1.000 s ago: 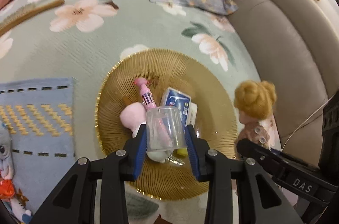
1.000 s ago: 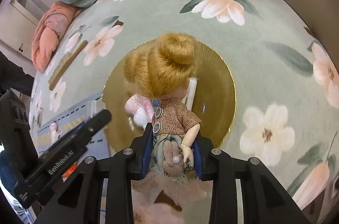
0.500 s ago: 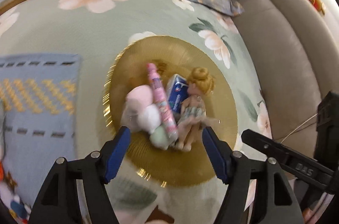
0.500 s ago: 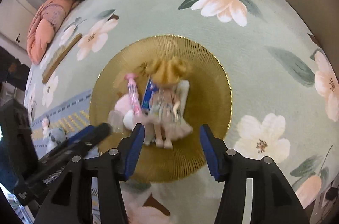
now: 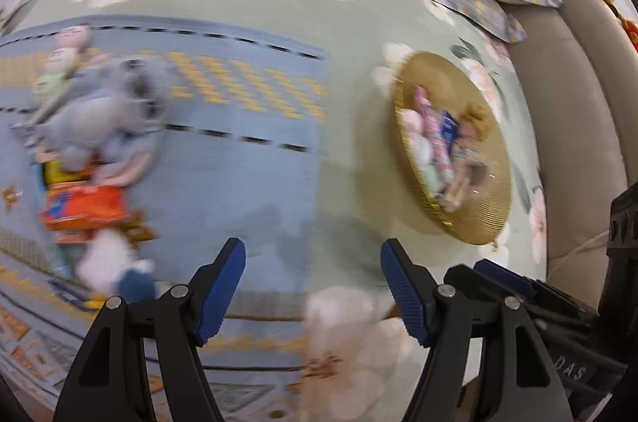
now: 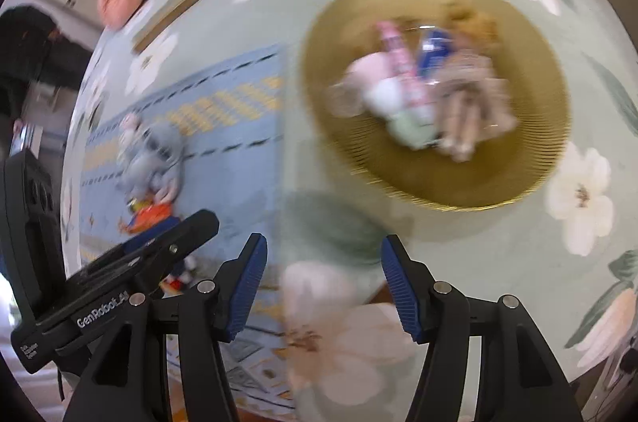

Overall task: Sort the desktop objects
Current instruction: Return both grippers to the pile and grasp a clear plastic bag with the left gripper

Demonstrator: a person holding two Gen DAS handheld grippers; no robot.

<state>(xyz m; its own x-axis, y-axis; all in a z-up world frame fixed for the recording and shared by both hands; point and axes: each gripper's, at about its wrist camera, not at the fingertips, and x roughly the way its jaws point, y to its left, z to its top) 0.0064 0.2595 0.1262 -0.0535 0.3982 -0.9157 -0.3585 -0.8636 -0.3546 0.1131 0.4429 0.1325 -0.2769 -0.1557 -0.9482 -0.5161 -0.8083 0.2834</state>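
- Hovering wide and empty, left gripper (image 5: pixel 313 286) and right gripper (image 6: pixel 323 286) have toys (image 5: pixel 91 150) ahead-left on the mat (image 5: pixel 239 150).
- Plate (image 5: pixel 494 206) with doll (image 5: pixel 470 142) lies ahead-right.
- Centre one toy between the fingers before closing.

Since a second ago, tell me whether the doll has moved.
Yes. The doll went from the right hand-held gripper down onto the gold plate, beside the pink pen.
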